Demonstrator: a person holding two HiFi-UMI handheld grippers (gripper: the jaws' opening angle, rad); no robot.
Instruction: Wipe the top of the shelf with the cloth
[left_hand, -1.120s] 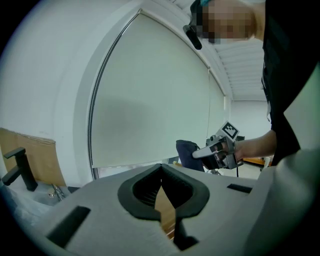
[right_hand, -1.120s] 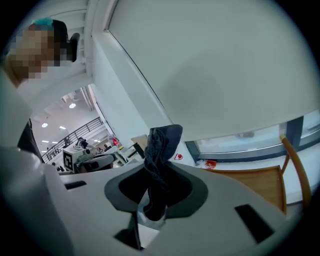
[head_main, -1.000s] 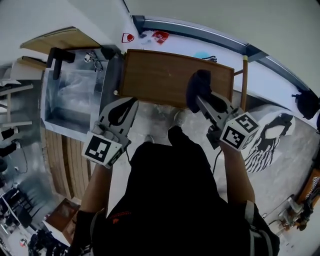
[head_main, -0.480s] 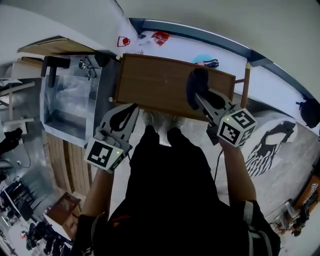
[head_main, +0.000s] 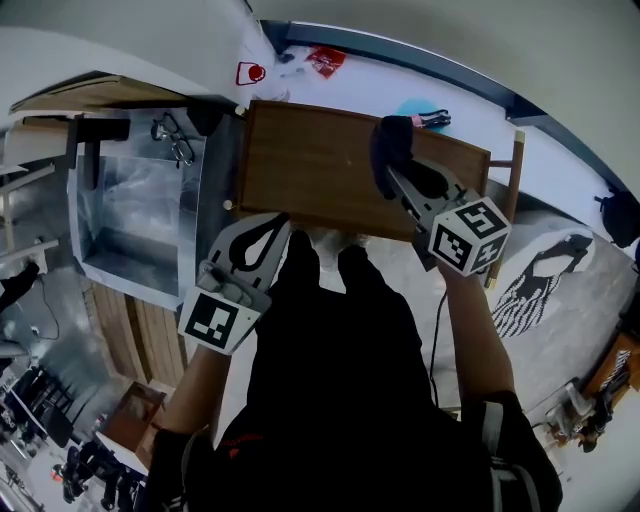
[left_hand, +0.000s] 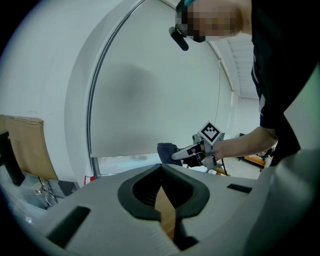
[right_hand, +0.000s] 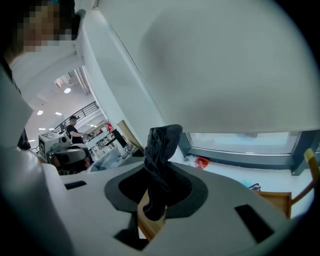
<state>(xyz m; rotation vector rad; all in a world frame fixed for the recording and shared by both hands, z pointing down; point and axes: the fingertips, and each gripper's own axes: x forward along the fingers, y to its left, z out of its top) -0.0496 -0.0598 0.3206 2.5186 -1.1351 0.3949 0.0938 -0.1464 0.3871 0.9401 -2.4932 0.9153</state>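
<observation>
2 grippers here: my right gripper (head_main: 391, 172) clamps the cloth (head_main: 392, 145) over the shelf's (head_main: 310, 170) right end. My left gripper (head_main: 279, 220) is pinched shut, empty, at the shelf's near edge. I reckon I'm mid-wipe; next I'd press down and drag leftward.

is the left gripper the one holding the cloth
No, the dark cloth is clamped in the right gripper, while the left gripper has its jaws together on nothing.
</observation>
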